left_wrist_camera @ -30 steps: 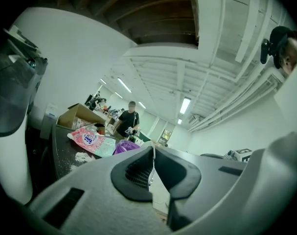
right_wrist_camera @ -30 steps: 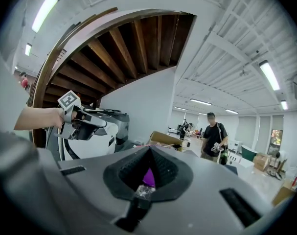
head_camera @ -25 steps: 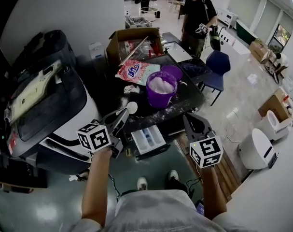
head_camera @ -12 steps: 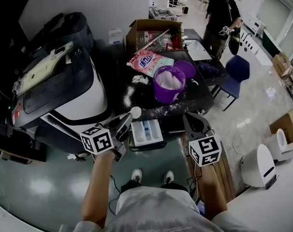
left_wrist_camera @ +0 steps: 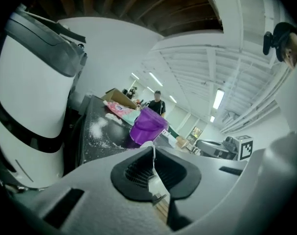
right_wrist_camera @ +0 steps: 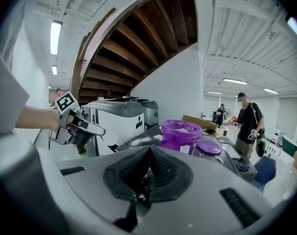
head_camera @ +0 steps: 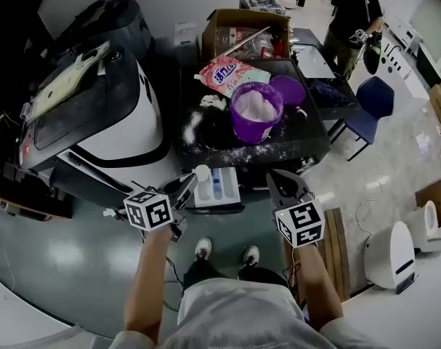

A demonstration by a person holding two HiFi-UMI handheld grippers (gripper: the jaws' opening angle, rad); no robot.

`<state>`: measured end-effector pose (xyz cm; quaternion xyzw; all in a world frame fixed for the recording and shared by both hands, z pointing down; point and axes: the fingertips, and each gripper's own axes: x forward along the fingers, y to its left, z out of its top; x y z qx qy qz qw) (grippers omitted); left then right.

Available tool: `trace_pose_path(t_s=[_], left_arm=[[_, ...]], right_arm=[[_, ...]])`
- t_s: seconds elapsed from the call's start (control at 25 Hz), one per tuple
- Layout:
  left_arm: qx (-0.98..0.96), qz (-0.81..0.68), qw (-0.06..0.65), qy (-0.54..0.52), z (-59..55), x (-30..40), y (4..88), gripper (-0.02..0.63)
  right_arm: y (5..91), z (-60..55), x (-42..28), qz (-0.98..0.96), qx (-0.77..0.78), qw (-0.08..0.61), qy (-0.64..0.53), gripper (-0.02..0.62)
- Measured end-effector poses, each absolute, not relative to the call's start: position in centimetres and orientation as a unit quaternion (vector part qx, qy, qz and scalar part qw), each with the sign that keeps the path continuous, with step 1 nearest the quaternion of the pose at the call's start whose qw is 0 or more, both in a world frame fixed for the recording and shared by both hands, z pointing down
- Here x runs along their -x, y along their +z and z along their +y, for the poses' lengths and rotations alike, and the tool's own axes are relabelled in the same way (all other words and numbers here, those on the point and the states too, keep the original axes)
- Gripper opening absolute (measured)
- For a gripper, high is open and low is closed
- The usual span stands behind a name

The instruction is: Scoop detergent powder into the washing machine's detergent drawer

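Note:
A white detergent drawer (head_camera: 219, 187) with a blue compartment stands pulled out below the black counter. My left gripper (head_camera: 185, 187) is shut on the thin handle of a white scoop (head_camera: 202, 173), whose round head sits over the drawer's left end. In the left gripper view the scoop handle (left_wrist_camera: 153, 166) shows pinched between the shut jaws. A purple bucket (head_camera: 256, 112) of white powder stands on the counter, also seen as the bucket (right_wrist_camera: 181, 135) ahead of my right gripper (head_camera: 274, 177), which is shut and empty to the right of the drawer.
The white and black washing machine (head_camera: 96, 122) fills the left. On the powder-dusted counter (head_camera: 205, 137) lie a purple lid (head_camera: 287, 91), a pink detergent bag (head_camera: 227, 75) and a cardboard box (head_camera: 243, 33). A person (head_camera: 354, 13) stands beyond a blue chair (head_camera: 369, 107).
The left gripper has carried the scoop down and toward the drawer; its head now sits over the drawer's left end. The head view has shifted, and the right gripper stays shut beside the drawer.

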<state>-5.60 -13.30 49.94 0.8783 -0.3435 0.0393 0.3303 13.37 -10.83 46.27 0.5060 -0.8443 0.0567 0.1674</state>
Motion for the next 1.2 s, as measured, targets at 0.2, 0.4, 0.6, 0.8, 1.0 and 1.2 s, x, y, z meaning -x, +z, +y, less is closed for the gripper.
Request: trace_pose_path(t_s=[0.2, 0.4, 0.6, 0.8, 1.0, 1.2], left_arm=[[-0.856, -0.374, 0.349, 0.072, -12.8, 6.5, 54.1, 0.014], [-0.841, -0.393, 0.359, 0.101, -12.6, 7.3, 57.3, 0.014], [-0.840, -0.399, 0.345, 0.129, -12.4, 7.3, 59.3, 0.014], [-0.844, -0.394, 0.330, 0.150, -11.8, 7.0, 61.2, 0.014], [-0.851, -0.384, 0.302, 0.192, -10.9, 6.8, 63.1, 0.014], [-0.861, -0.365, 0.251, 0.250, -10.4, 6.2, 63.9, 0.014]], right_arm=[[49.2, -11.2, -12.9, -0.855, -0.481, 0.178, 0.077, 0.006], [51.9, -11.4, -12.2, -0.863, -0.458, 0.190, 0.097, 0.006], [53.7, -11.6, -11.8, -0.867, -0.443, 0.199, 0.108, 0.006], [54.7, -11.7, -11.5, -0.870, -0.433, 0.206, 0.112, 0.006], [55.5, -11.2, -11.4, -0.872, -0.425, 0.211, 0.117, 0.006], [56.0, -10.7, -11.6, -0.873, -0.423, 0.212, 0.122, 0.006]])
